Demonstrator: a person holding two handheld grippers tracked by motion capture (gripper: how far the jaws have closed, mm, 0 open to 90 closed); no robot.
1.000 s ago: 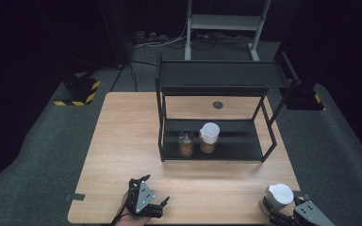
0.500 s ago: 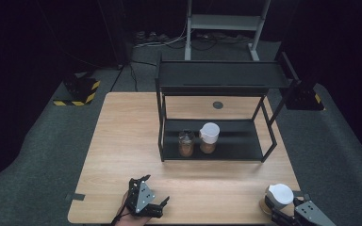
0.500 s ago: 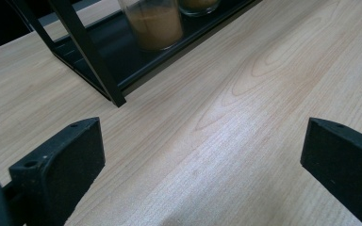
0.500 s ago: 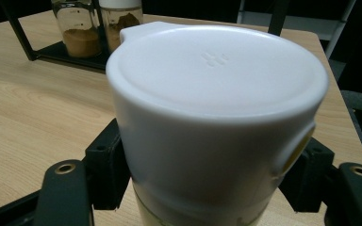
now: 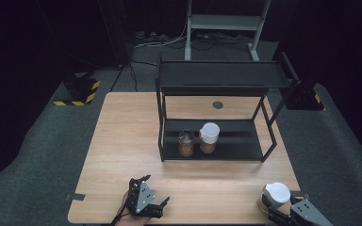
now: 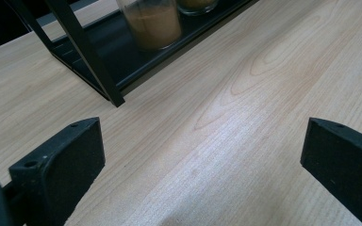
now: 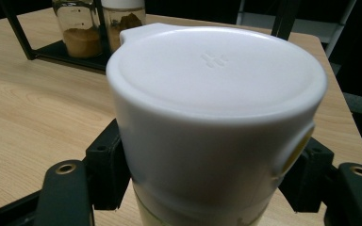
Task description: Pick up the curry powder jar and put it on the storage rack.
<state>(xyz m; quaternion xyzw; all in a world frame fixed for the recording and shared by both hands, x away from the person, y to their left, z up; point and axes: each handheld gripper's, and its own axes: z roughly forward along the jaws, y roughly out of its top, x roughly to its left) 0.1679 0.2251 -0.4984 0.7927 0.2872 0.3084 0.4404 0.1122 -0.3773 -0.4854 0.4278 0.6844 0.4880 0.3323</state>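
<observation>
Since the earlier frame your right tongs (image 7: 207,188) have closed onto the white-lidded jar (image 5: 277,197) at the worktop's (image 5: 122,141) near right corner, probably bound for the shelf (image 5: 217,146). Left tongs (image 6: 202,155) sit apart, empty.

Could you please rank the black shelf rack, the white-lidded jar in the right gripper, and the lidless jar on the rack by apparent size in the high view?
1. black shelf rack, by far the largest.
2. white-lidded jar held in the right gripper, though nearness to the camera enlarges it.
3. lidless jar, slightly smaller; this pair is close, so unsure.
</observation>
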